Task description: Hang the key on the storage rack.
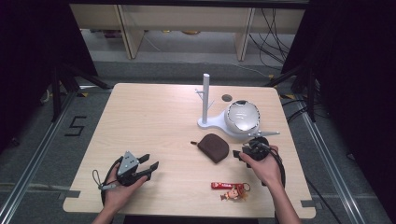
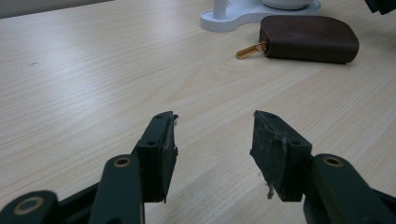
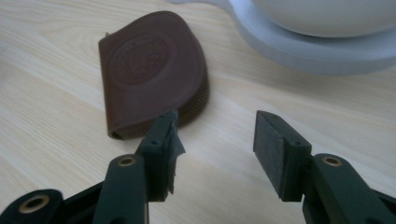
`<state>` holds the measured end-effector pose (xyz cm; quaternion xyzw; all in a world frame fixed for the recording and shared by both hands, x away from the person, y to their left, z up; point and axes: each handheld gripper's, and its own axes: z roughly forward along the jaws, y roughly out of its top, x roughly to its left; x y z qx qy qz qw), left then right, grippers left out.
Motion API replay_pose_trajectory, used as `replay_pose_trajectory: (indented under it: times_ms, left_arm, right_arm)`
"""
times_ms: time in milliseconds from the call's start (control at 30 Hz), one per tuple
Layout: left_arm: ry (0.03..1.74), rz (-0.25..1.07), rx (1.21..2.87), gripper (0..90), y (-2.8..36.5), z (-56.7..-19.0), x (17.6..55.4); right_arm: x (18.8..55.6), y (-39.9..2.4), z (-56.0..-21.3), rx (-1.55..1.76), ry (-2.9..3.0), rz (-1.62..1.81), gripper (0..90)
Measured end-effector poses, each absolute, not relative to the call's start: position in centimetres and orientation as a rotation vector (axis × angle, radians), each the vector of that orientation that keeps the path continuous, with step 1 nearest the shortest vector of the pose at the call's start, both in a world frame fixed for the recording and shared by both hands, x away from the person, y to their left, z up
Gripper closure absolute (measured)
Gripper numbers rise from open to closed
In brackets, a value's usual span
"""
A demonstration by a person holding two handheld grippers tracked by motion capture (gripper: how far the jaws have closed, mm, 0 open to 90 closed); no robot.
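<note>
Nothing is gripped yet. The right gripper [image 3: 215, 140] is held wide open and empty, the pouch [image 3: 152, 70] lying just ahead of its jaws, possibly the target. The left gripper [image 2: 215, 144] is likewise open, empty, well apart.

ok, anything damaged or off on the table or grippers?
Yes, the pads. On the left gripper the right pad is chipped along its edge, with a shred hanging at the bottom. On the right gripper the left pad has a torn flap sticking out. The pouch, keychain and stand look fine.
</note>
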<state>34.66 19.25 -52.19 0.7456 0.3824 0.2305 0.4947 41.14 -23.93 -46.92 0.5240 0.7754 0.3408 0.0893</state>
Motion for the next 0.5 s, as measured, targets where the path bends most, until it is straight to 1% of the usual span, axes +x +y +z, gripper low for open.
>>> replay_pose_trajectory:
  times_ms: [33,67,100,200,233,400,500]
  left_arm:
    - [0.926,0.56,1.802,48.6,19.3,-52.2,34.6]
    - [0.926,0.56,1.802,48.5,19.3,-52.2,34.6]
    - [0.92,0.556,1.797,48.5,19.3,-52.2,34.7]
    - [0.921,0.553,1.8,48.4,19.3,-52.2,34.7]
    - [0.924,0.56,1.802,48.4,19.3,-52.2,34.6]
    - [0.925,0.561,1.801,48.1,19.3,-52.2,34.6]
    - [0.927,0.559,1.801,48.0,19.3,-52.2,34.6]
  right_arm:
    - [41.8,-23.1,-46.6,1.615,2.339,0.981,50.0]
    - [41.8,-23.1,-46.6,1.615,2.339,0.981,50.0]
    - [42.7,-22.6,-46.6,1.605,2.364,0.956,48.5]
    - [43.5,-22.2,-46.6,1.604,2.391,0.955,47.6]
    - [44.3,-21.8,-46.7,1.597,2.404,0.941,46.4]
    - [45.9,-21.1,-46.9,1.619,2.457,0.898,45.0]
    - [46.4,-20.5,-47.0,1.706,2.462,0.845,44.9]
